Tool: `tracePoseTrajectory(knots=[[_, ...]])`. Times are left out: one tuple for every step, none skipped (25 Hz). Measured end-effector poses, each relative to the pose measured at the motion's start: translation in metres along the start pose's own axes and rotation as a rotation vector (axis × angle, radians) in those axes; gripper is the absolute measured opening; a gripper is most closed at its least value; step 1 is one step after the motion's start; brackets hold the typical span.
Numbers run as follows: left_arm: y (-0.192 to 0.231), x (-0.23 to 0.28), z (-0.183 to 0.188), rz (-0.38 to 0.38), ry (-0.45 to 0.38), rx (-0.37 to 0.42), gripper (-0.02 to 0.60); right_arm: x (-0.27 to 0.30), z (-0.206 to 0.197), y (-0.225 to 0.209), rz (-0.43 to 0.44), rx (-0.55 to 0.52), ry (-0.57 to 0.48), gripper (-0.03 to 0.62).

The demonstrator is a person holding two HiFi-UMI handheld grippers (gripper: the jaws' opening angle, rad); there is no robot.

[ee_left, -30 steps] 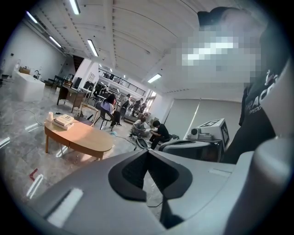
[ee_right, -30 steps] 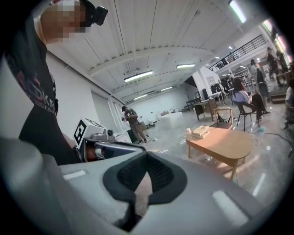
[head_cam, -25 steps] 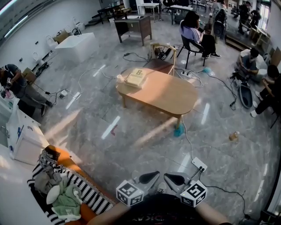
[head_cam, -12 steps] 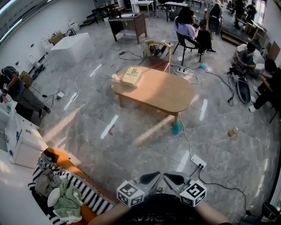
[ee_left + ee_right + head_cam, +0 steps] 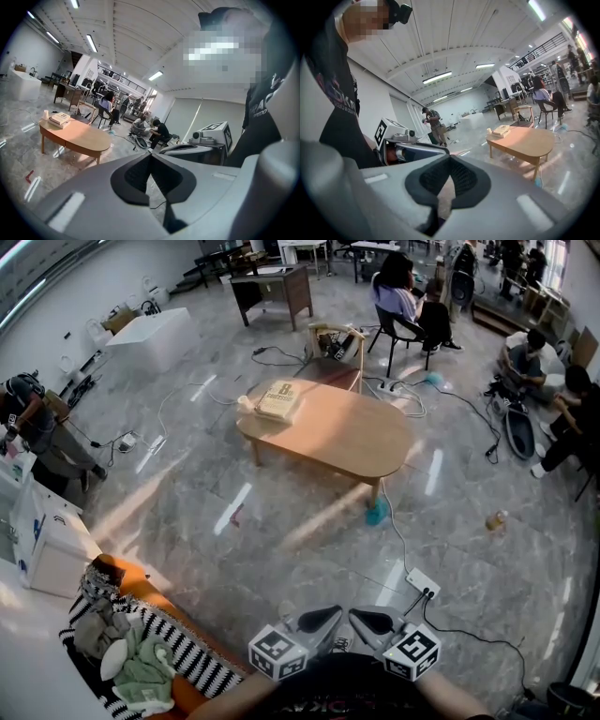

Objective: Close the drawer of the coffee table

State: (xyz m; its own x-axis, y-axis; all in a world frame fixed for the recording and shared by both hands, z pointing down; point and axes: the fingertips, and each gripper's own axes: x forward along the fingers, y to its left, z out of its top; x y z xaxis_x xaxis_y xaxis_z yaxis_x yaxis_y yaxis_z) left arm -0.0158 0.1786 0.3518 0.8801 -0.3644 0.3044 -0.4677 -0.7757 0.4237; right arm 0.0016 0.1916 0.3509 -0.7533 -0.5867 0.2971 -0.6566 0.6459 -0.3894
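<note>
Two grippers sit side by side at the bottom edge of the head view, close against the person's body and aimed out over the floor. The left gripper (image 5: pixel 319 619) has its jaws pressed together with nothing between them, and the right gripper (image 5: pixel 375 622) is likewise closed and empty. Their marker cubes sit just apart from each other. The coffee table (image 5: pixel 349 437) stands well apart from both grippers, out in the middle of the grey marble floor (image 5: pixel 281 549). It is a low oval of light wood on short legs. Its drawer cannot be made out from this far away in any view. On the table's far left end lies a tan box (image 5: pixel 280 401) with a small white cup (image 5: pixel 246 405) just beside it. A teal thing (image 5: pixel 377 514) lies on the floor at the near right leg, touching a white cable that runs to a power strip (image 5: pixel 425 589) near the grippers. At lower left is an orange sofa (image 5: pixel 141 579) piled with striped cloth (image 5: pixel 183 657). Several people sit past the table: one on a chair (image 5: pixel 405 329) and others on the floor at the right. A dark desk (image 5: pixel 277 292) stands further back.
</note>
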Motion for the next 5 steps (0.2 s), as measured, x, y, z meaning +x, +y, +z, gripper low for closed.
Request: tracePoseTrajectory(knots=[[0.0004,-0.0002,0.0001,0.000,-0.001,-0.001,0.006,0.0004,0.0003,0.0004,0.003,-0.005,0.000,0.002],[0.0007,-0.0004,0.0005,0.001,-0.001,-0.002,0.006,0.0008,0.0008,0.0007,0.004,-0.008,0.000,0.002],[0.0010,-0.0007,0.0010,0.001,-0.002,-0.003,0.005,0.0011,0.0013,0.0007,0.002,-0.007,0.002,0.001],[0.0012,-0.0011,0.0015,0.001,-0.002,-0.003,0.005,0.0012,0.0017,0.0004,-0.001,-0.004,0.005,0.001],[0.0014,-0.0014,0.0019,0.001,-0.002,-0.004,0.005,0.0013,0.0021,0.0002,-0.004,-0.001,0.009,0.002]])
